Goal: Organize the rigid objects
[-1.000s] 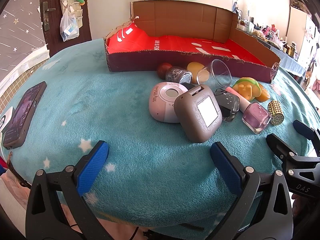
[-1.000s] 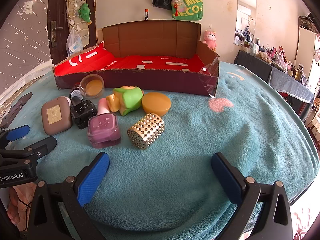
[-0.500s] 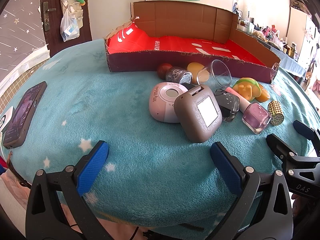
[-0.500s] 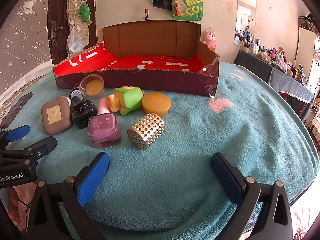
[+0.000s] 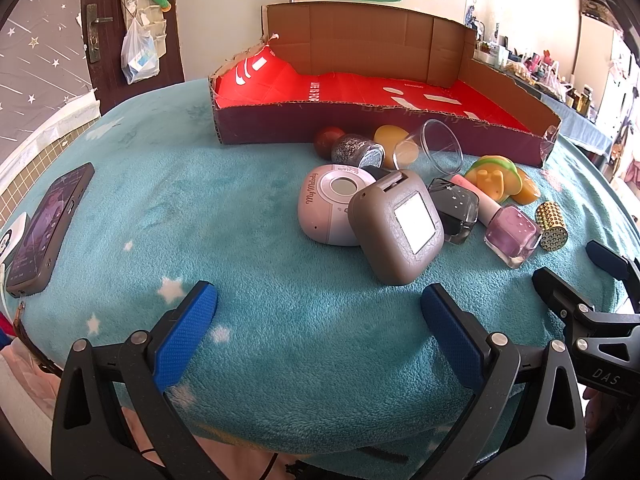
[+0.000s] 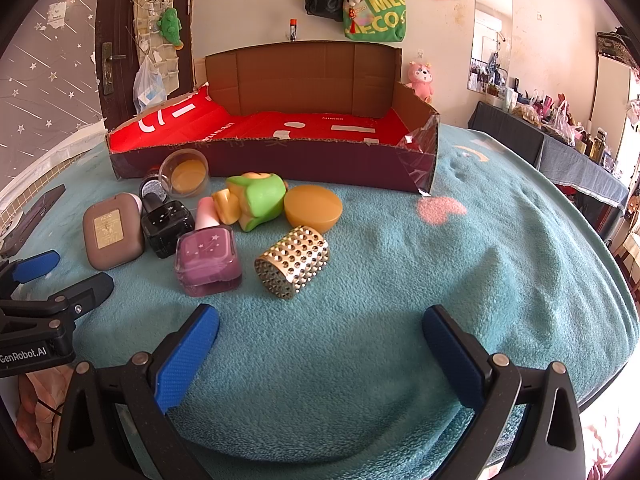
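Observation:
A cluster of small rigid objects lies on the teal blanket in front of a red-lined cardboard box [image 5: 360, 92] [image 6: 304, 128]. It holds a brown rounded case [image 5: 396, 228] [image 6: 112, 232], a pink round case [image 5: 332, 208], a black bottle [image 5: 456, 208] [image 6: 168, 226], a purple nail-polish bottle [image 5: 512, 236] [image 6: 208, 264], a gold perforated cylinder [image 5: 552, 226] [image 6: 294, 262], a green-yellow toy [image 6: 256, 200], an orange lid [image 6: 314, 208] and a clear cup [image 5: 440, 148] [image 6: 186, 174]. My left gripper [image 5: 318, 320] is open and empty, short of the brown case. My right gripper [image 6: 320, 340] is open and empty, short of the cylinder.
A phone [image 5: 48, 224] lies at the blanket's left edge. A glitter jar [image 5: 356, 152] and a red ball [image 5: 328, 138] sit by the box's front wall. The box interior holds nothing. A cluttered side table [image 6: 560, 136] stands at the right.

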Demonstrator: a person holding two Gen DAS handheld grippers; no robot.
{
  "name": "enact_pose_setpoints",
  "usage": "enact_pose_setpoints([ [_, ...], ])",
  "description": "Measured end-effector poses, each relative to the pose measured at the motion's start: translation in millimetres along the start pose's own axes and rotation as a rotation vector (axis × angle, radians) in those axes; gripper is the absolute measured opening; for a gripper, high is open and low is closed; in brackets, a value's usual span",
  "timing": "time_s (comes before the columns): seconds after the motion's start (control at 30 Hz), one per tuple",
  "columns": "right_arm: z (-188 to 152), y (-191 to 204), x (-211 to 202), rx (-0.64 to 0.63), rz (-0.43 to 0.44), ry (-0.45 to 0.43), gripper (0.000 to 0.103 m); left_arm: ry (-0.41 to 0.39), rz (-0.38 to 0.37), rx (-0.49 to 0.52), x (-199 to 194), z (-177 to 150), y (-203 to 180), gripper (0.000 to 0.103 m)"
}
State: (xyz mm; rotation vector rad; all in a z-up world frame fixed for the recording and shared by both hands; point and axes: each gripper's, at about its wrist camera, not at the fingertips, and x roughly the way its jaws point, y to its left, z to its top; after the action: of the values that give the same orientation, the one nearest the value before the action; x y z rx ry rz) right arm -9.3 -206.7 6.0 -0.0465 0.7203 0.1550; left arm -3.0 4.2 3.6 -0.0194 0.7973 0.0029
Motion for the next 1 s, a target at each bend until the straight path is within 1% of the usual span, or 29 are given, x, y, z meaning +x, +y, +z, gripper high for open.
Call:
enact_pose_setpoints([
  [0.4, -0.6, 0.3, 0.1, 0.0, 0.002, 0.0, 0.103, 0.001, 0.001, 0.007, -1.8, 4.9, -2.0, 0.103],
  [0.67, 5.8, -2.7, 0.2, 0.002, 0.013, 0.016, 0.103, 0.003, -0.009, 0.023, 1.0, 9.8, -2.1, 0.103],
  [0.73, 7.9, -3.3, 0.6, 0.001, 0.013, 0.015, 0.103, 0.001, -0.019, 0.029, 0.1, 10.6, -3.2, 0.099],
  [0.83, 10.6, -6.0, 0.6, 0.01, 0.011, 0.01, 0.098, -0.006, -0.045, 0.039, -1.0, 15.2, -4.6, 0.085],
  [0.87, 11.9, -7.1, 0.7, 0.014, 0.01, 0.008, 0.096, -0.006, -0.058, 0.04, -1.4, 17.1, -5.6, 0.083],
  [0.93, 13.6, -9.0, 1.0, 0.016, 0.003, 0.004, 0.093, -0.003, -0.082, 0.042, 0.4, 21.4, -7.5, 0.073],
  [1.0, 16.6, -11.1, 1.8, 0.017, -0.007, 0.001, 0.09, -0.003, -0.097, 0.05, 1.9, 24.4, -11.0, 0.068],
])
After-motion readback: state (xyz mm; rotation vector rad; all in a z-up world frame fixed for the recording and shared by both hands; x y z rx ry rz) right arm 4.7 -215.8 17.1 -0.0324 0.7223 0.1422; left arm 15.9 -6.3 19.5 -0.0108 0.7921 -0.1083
